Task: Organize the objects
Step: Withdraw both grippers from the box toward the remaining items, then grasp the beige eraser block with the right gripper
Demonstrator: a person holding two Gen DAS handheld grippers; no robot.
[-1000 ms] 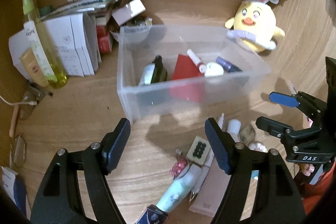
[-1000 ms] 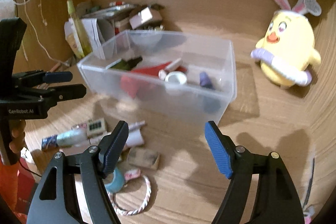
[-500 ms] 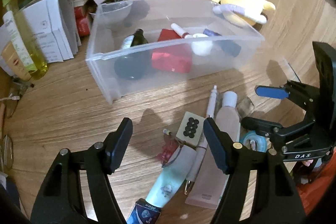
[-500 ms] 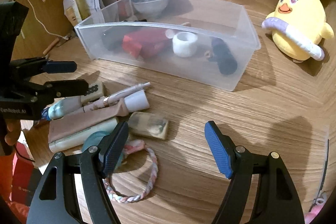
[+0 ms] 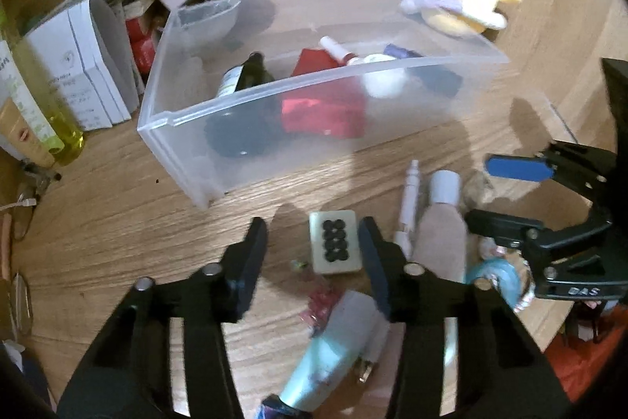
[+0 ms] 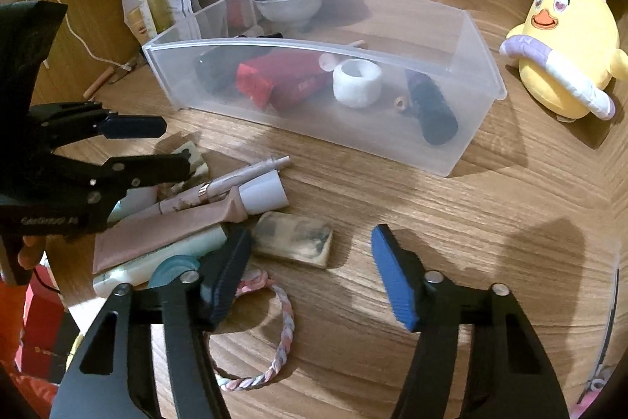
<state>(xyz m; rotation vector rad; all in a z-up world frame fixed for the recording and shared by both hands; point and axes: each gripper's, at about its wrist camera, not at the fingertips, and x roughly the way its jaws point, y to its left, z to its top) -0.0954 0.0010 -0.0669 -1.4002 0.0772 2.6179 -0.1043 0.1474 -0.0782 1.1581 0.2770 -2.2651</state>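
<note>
Table (image 6: 392, 207) of pale wood carries a clear plastic bin (image 6: 463, 144) already holding a red pouch (image 6: 282, 81), a white tape roll (image 6: 357, 81) and dark bottles, with a yellow plush chick (image 6: 565, 42) beside it. Near the bin lie a pink tube (image 6: 165, 226), a pen (image 6: 235, 179), a worn eraser (image 6: 294, 238) and a mahjong tile (image 5: 333, 242). The left gripper (image 5: 314, 242) has its jaws part open, just closing around the tile without touching it; the right gripper (image 6: 310, 262) is likewise narrowing, nothing held, beside the eraser.

Black plastic left gripper (image 5: 312, 254), silver screws along triangular cut-out arms, dark pads. Right gripper (image 6: 310, 273) alike, one blue ribbed pad, one dark. White lettering on both bodies. Orange-red sleeve (image 6: 11, 305).
</note>
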